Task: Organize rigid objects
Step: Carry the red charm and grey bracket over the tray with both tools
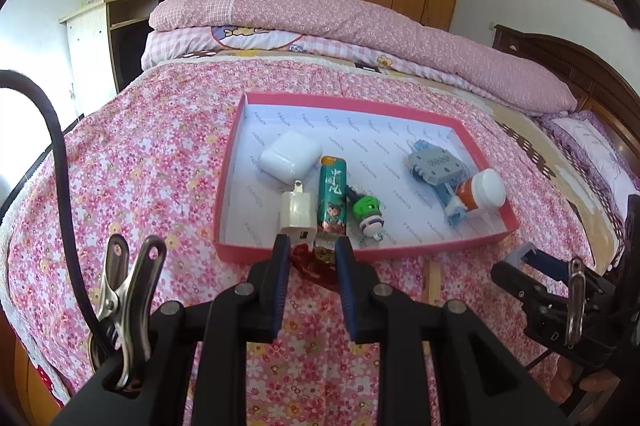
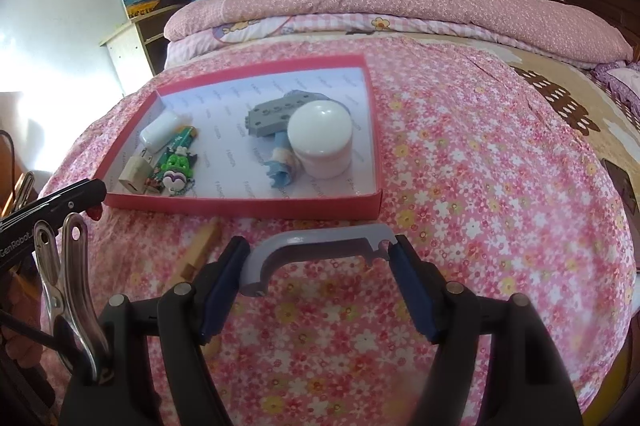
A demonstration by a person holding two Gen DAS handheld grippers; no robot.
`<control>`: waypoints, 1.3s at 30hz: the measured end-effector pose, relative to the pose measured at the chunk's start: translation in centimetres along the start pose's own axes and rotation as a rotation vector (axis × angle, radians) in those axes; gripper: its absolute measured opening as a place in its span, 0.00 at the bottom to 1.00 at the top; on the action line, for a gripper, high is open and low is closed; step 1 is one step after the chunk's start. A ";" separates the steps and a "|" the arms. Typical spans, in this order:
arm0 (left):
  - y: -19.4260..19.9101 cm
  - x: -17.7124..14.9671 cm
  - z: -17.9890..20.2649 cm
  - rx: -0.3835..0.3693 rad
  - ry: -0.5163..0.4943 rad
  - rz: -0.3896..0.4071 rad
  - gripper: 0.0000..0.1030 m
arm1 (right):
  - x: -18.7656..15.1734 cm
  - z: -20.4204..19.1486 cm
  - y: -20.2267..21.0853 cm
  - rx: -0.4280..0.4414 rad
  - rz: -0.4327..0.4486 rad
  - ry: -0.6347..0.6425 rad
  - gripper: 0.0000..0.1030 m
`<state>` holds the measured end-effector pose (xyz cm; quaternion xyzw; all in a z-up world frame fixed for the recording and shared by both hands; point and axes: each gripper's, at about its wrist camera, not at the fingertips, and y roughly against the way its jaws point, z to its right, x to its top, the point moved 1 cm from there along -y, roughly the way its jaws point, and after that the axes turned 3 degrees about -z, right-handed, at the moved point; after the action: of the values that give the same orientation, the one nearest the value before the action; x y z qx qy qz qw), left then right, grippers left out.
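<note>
A pink shallow box (image 1: 476,244) (image 2: 248,204) lies on the flowered bedspread. It holds a white earbud case (image 1: 290,158), a white charger plug (image 1: 295,212), a green lighter (image 1: 332,196), a green toy figure (image 1: 368,214), a grey-blue comb piece (image 1: 434,164) and a white-capped jar (image 1: 482,192) (image 2: 320,138). My left gripper (image 1: 311,246) hangs at the box's near rim, jaws a little apart, with a dark red object (image 1: 310,264) between them. My right gripper (image 2: 318,254) is shut on a grey C-shaped plastic clip (image 2: 320,240) above the bedspread, in front of the box.
A wooden clothespin (image 2: 198,250) lies on the bedspread just before the box. Folded pink quilts (image 1: 360,26) lie across the far bed. A person sits at a desk (image 1: 116,14) at the back left. A dark headboard (image 1: 580,74) stands at the right.
</note>
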<state>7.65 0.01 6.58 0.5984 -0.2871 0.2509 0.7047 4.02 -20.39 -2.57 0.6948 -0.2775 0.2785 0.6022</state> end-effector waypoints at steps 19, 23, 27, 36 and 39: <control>-1.2 5.6 1.0 0.016 -0.071 0.047 0.23 | 5.7 -2.3 0.2 0.065 0.074 0.067 0.71; -2.4 6.7 0.9 0.020 -0.072 0.044 0.23 | 7.5 -2.8 -0.9 0.073 0.071 0.071 0.71; -3.6 7.3 0.9 0.020 -0.070 0.028 0.23 | 9.0 -3.1 -2.2 0.074 0.052 0.081 0.71; -6.7 9.3 1.0 0.040 -0.098 0.006 0.23 | 11.8 -3.0 -5.3 0.074 0.030 0.086 0.71; -7.6 9.6 1.0 0.051 -0.102 0.000 0.23 | 12.3 -2.8 -6.1 0.077 0.026 0.084 0.71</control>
<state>19.66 -2.06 8.12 0.6281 -0.3161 0.2273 0.6737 16.72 -17.46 2.46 0.7017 -0.2500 0.3255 0.5824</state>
